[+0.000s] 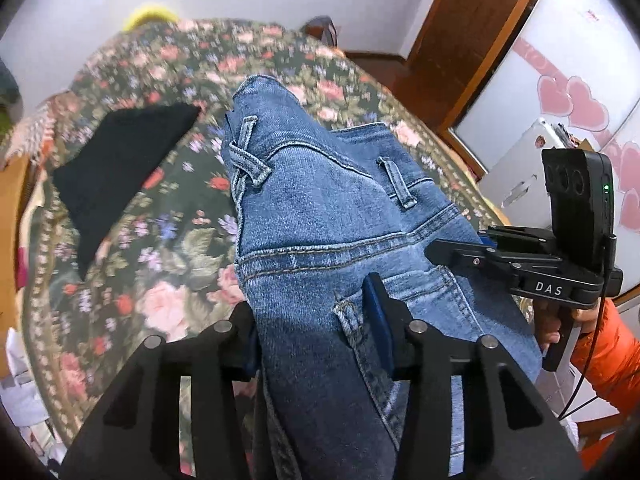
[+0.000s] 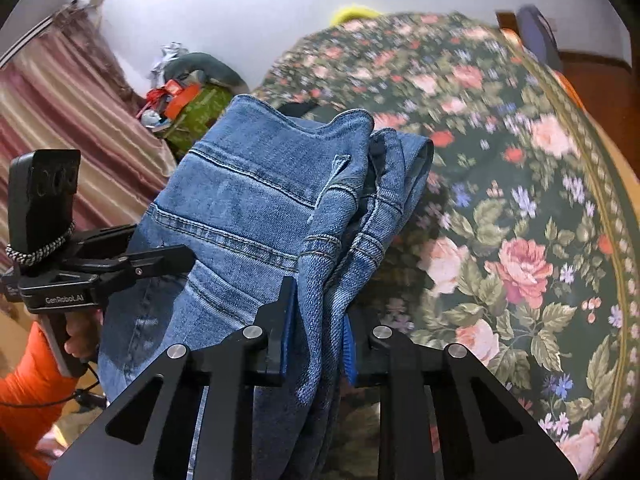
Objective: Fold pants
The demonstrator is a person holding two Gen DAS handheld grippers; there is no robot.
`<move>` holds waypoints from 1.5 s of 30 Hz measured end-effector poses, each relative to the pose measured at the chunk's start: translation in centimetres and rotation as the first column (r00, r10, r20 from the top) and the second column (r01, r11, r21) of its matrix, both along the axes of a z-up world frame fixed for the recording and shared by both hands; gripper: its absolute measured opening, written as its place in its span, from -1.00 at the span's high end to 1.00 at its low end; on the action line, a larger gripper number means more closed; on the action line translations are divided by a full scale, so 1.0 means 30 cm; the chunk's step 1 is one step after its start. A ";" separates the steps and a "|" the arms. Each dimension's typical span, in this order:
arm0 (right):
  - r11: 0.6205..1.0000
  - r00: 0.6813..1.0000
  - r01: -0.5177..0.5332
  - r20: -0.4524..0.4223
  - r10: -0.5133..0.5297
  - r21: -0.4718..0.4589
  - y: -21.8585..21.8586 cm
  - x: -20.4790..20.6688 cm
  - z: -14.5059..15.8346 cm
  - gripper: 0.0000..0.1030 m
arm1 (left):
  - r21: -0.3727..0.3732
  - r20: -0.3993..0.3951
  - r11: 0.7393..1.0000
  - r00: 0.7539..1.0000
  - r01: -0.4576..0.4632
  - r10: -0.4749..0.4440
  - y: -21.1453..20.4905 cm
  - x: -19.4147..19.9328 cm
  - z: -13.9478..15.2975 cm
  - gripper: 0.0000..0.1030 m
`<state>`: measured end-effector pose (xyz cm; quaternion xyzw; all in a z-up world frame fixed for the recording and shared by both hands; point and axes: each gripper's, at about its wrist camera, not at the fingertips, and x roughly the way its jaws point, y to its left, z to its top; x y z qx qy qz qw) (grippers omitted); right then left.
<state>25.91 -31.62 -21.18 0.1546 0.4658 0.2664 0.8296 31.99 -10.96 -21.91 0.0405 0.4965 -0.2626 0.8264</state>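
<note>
Blue denim jeans (image 1: 320, 208) hang lifted above a floral-covered table (image 1: 168, 280), waistband end up with belt loops and a back pocket showing. My left gripper (image 1: 316, 332) is shut on the jeans near the pocket. My right gripper (image 2: 320, 320) is shut on a bunched edge of the jeans (image 2: 256, 208). Each gripper shows in the other's view: the right one (image 1: 520, 268) at the jeans' right edge, the left one (image 2: 120, 264) at their left edge.
A folded black garment (image 1: 116, 164) lies on the floral cloth at the left. A white fridge with pink hearts (image 1: 560, 92) and a wooden door frame stand to the right. A striped curtain (image 2: 72, 120) and cluttered items (image 2: 188, 96) are at the left.
</note>
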 end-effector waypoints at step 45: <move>0.971 0.984 -0.148 0.071 0.164 -0.188 0.665 0.898 -0.165 0.68 | -0.098 -0.009 0.898 0.903 -0.428 0.429 0.658 0.886 -0.291 0.14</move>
